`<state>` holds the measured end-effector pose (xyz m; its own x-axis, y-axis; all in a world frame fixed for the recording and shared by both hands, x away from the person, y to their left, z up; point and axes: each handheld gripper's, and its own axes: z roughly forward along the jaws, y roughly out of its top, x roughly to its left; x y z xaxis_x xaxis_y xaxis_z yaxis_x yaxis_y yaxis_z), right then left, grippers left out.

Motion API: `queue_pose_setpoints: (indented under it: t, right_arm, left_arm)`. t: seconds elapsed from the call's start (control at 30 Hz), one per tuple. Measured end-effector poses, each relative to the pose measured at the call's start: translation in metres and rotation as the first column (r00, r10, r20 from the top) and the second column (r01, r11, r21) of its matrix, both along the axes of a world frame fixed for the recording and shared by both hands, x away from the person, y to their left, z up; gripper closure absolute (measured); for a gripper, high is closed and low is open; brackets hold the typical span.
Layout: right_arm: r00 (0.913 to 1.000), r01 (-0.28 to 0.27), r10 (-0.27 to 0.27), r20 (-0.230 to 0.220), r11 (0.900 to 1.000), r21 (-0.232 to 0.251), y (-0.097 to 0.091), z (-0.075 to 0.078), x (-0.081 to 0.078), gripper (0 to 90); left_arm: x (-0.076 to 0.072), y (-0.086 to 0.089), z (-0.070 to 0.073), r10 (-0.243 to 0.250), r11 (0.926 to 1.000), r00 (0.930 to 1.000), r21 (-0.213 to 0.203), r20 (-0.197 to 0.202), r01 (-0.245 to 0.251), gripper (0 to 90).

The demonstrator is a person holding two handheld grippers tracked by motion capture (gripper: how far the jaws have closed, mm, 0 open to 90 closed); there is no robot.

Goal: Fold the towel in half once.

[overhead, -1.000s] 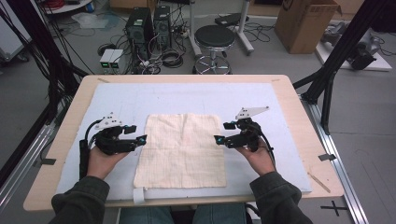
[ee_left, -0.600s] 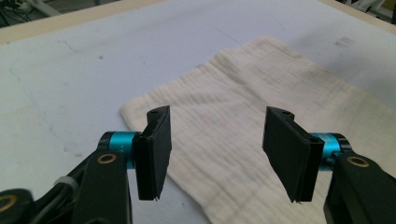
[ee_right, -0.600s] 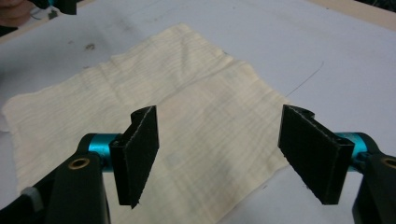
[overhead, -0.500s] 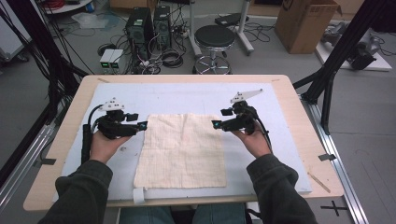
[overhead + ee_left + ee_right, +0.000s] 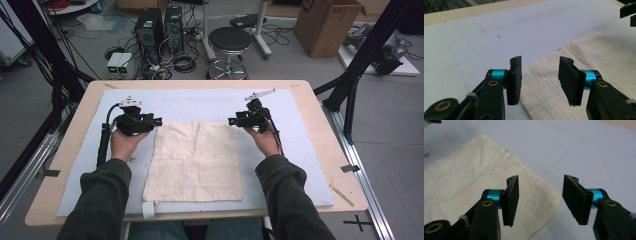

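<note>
From the high view, your two forearms reach forward from the near edge of the table, dark sleeves resting over the pale blue mat (image 5: pixel 200 102) that covers the wooden tabletop (image 5: pixel 320 130). A cream cloth (image 5: pixel 195 160) lies flat in the middle of the mat, roughly square, with its far edge running between your hands. Your left hand (image 5: pixel 125 142) holds the left gripper (image 5: pixel 159 121) level, its jaws pointing inward at the cloth's far left corner. Your right hand (image 5: pixel 262 140) holds the right gripper (image 5: pixel 231 121) the same way, pointing inward at the far right corner. In the left gripper view, the two black jaws stand partly apart, having just been closing, with a clear gap between the pads. The cloth's corner lies on the mat below and beyond that gap, and the pads are not pressing on it. The right gripper's (image 5: pixel 627 11) jaw tips peek in at the top right edge. In the right gripper view, the jaws are likewise half spread and have just been closing. The cloth's (image 5: pixel 474 175) corner sits beneath the left jaw and part of the gap, and the right jaw hangs over bare mat (image 5: pixel 586 150). Nothing is pinched.
</note>
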<state>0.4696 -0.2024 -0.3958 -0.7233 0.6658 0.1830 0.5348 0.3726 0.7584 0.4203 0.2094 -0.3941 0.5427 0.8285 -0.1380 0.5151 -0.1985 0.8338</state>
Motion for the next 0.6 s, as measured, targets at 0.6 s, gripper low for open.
queue_pose_setpoints:
  t: [0.6]
  right_arm:
    - [0.9921,0.06,-0.071,-0.103,0.9933,-0.099,0.0,-0.037,0.022,56.5]
  left_arm:
    - [0.029,-0.005,-0.042,0.099,0.993,0.9849,0.078,-0.142,-0.088,61.4]
